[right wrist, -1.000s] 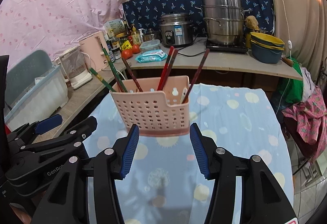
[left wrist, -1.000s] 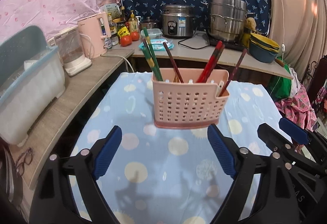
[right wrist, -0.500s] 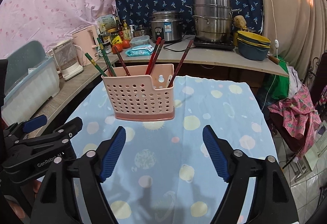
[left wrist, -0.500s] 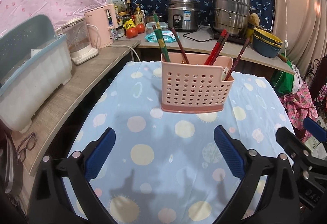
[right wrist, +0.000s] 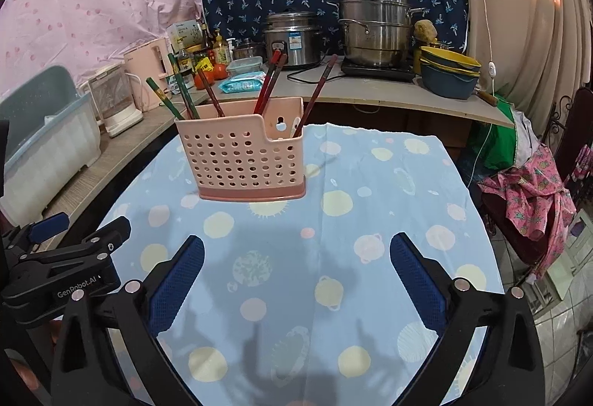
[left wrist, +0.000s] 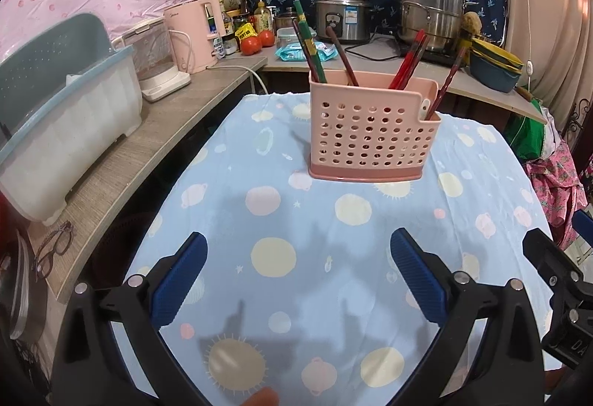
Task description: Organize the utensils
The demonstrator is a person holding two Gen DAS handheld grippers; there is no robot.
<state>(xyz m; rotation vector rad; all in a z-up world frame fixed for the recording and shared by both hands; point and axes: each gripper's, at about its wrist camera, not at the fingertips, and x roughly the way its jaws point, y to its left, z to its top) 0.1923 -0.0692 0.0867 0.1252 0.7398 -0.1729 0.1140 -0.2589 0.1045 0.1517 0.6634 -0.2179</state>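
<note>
A pink perforated utensil basket (left wrist: 370,132) stands upright on the blue dotted tablecloth (left wrist: 315,276); it also shows in the right wrist view (right wrist: 246,157). Green chopsticks (left wrist: 309,43), a brown one (left wrist: 343,54) and red ones (left wrist: 409,59) stand in it, with one more in its small side pocket (left wrist: 446,87). My left gripper (left wrist: 298,278) is open and empty, well short of the basket. My right gripper (right wrist: 296,280) is open and empty, also short of it. Each gripper shows at the other view's edge.
A counter on the left holds a blue-white dish bin (left wrist: 55,117), a clear kettle (left wrist: 155,61) and a pink kettle (left wrist: 192,32). The back counter carries a rice cooker (right wrist: 292,39), a steel steamer (right wrist: 376,24) and stacked bowls (right wrist: 448,70). Pink clothing (right wrist: 530,195) hangs at the right.
Both grippers have drawn back from the basket, which now looks smaller and farther. The right gripper's jaws have spread wider. The basket and chopsticks have stayed put.
</note>
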